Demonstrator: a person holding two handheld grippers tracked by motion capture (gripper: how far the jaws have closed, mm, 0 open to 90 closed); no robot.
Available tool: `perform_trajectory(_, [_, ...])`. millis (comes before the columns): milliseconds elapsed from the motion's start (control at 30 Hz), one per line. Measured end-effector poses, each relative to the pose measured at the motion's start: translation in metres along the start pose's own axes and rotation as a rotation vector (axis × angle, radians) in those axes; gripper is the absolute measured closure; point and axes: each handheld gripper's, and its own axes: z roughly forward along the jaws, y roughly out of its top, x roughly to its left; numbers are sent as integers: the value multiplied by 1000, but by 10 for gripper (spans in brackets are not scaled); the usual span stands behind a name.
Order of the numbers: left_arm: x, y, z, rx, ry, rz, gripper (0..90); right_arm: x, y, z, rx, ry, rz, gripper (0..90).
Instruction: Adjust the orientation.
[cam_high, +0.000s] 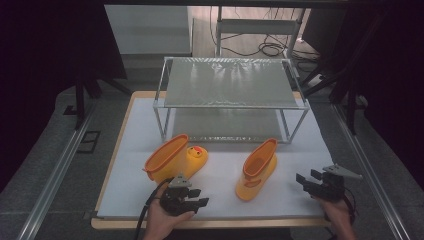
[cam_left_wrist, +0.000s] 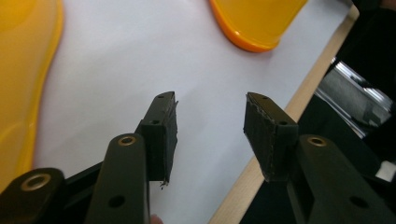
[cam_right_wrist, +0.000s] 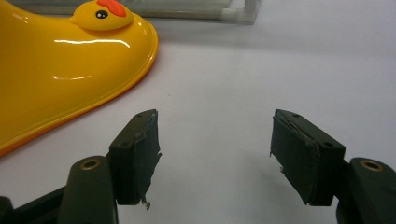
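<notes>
Two yellow rubber rain boots with orange trim lay on the white table top in front of the two-tier metal rack; I counted two boots, one rack, two grippers. The left boot lay tipped on its side near the left gripper, its opening toward the table's left and its duck-face toe toward the rack. The right boot stood near the table's middle, shaft leaning back toward the rack, well apart from the right gripper. Left gripper: jaws apart, nothing between them, white table under the gap in the left gripper view, with the yellow of the left boot at the frame's left edge. Right gripper: jaws spread wide, empty, hovering near the right front of the table; its own view looked past the pads at a duck-face toe lying close by. My judgement on handling: the boots looked light, hollow and glossy, so likely slippery against the pads and soft enough for the shaft to cave under a hard squeeze. I would take hold by pinching one wall of the shaft at the orange rim, one jaw inside the opening and one outside, rather than gripping the rounded toe, where the pads would probably slide off. The rim band seemed the stiffest place.
</notes>
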Motion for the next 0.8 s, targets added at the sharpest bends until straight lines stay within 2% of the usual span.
perform_trajectory(67, [-2, 6, 1, 24, -35, 5, 538, 0, 0, 0, 0, 1, 0, 325])
perform_trajectory(100, [-3, 13, 2, 49, -71, 9, 528, 0, 0, 0, 0, 1, 0, 325])
perform_trajectory(133, [-3, 13, 2, 49, -71, 9, 521, 0, 0, 0, 0, 1, 0, 325])
perform_trajectory(367, [-10, 39, 0, 106, -196, 19, 507, -2, 0, -1, -6, -4, 7, 325])
perform_trajectory(500, [-14, 53, -5, 126, -243, 8, 511, -3, 0, -1, -3, -5, 8, 324])
perform_trajectory(600, [-17, 65, -11, 131, -257, 10, 514, -3, 0, -1, -3, -6, 8, 324])
perform_trajectory(800, [-26, 91, -25, 131, -254, 17, 515, -3, 0, -1, -1, -6, 5, 324])
